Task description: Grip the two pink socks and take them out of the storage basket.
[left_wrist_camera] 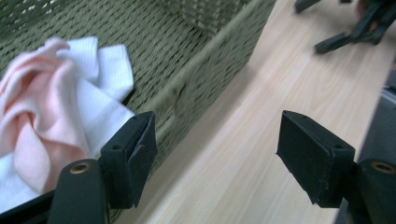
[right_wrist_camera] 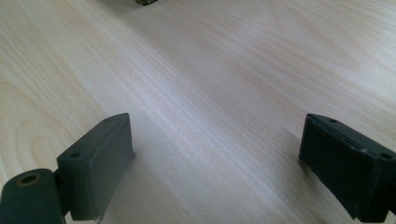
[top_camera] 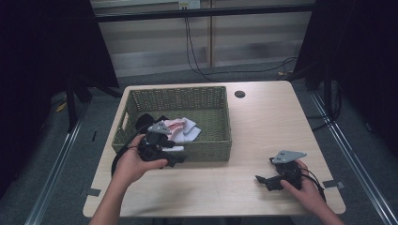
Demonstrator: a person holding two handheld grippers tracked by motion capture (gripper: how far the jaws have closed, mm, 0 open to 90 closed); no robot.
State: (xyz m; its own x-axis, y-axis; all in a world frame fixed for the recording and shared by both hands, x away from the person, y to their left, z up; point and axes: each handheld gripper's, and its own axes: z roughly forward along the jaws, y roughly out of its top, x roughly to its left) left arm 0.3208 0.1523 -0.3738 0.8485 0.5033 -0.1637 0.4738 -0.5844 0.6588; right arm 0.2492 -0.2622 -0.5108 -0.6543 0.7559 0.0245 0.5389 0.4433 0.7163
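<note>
A green woven basket (top_camera: 213, 145) stands on the left half of the light wood table (top_camera: 263, 122). Inside it lie a pink and white cloth (top_camera: 182, 129) and a dark item (top_camera: 146, 120). From the left gripper view the same cloth (left_wrist_camera: 56, 102) lies behind the basket's front wall (left_wrist_camera: 205, 70). My left gripper (top_camera: 176, 158) hovers over the basket's front wall, open and empty (left_wrist_camera: 215, 158). My right gripper (top_camera: 263, 180) rests low at the table's front right, open over bare wood (right_wrist_camera: 215, 158).
A round dark cable hole (top_camera: 240, 94) sits in the table behind the basket. Cables (top_camera: 197, 56) hang over the floor beyond the far edge. The right gripper's jaws (left_wrist_camera: 348, 35) appear farther off in the left gripper view.
</note>
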